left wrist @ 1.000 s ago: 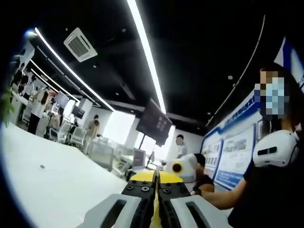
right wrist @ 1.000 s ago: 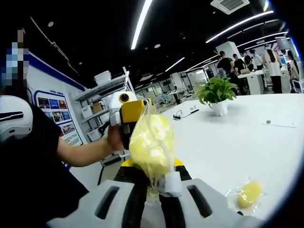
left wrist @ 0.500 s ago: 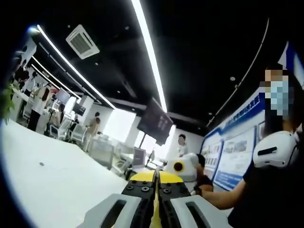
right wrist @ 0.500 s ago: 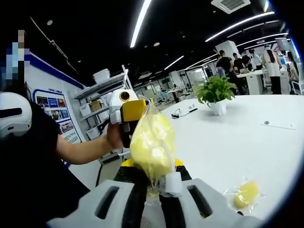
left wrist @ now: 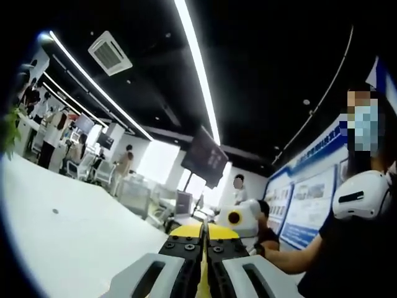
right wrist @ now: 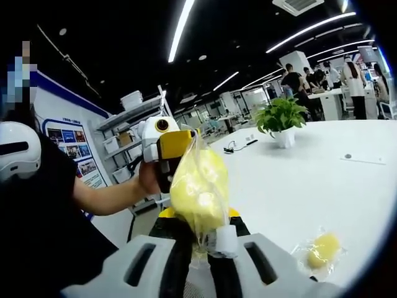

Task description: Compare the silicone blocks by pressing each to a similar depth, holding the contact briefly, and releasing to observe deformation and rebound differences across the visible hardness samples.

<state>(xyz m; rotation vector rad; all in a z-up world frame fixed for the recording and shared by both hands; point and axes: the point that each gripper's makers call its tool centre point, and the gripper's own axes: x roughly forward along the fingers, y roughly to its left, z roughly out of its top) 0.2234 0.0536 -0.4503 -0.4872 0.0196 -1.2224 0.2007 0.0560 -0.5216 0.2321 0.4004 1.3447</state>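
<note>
In the right gripper view, the right gripper [right wrist: 200,248] has its jaws closed together on the neck of a clear plastic bag [right wrist: 200,186] that holds a soft yellow block. The bag stands up from between the jaws, with the yellow mass directly above the tips and a small white tab of the bag just beside them. Behind the bag, touching or nearly touching its upper edge, is the left gripper [right wrist: 166,146], yellow and white, held in a person's hand [right wrist: 147,179] that reaches in from the left on a bare forearm. Whether that gripper grips the bag cannot be told from this view.

A second bagged yellow block [right wrist: 322,249] lies on the white table [right wrist: 322,186] to the lower right, well apart from both grippers. A potted plant [right wrist: 283,121] stands farther back on the same table.

In the left gripper view, the left gripper [left wrist: 203,257] points up toward the ceiling lights; its jaws are pressed together with only a thin yellow sliver showing in the seam. The right gripper [left wrist: 239,218] shows just beyond its tips, white with a yellow ring.
</note>
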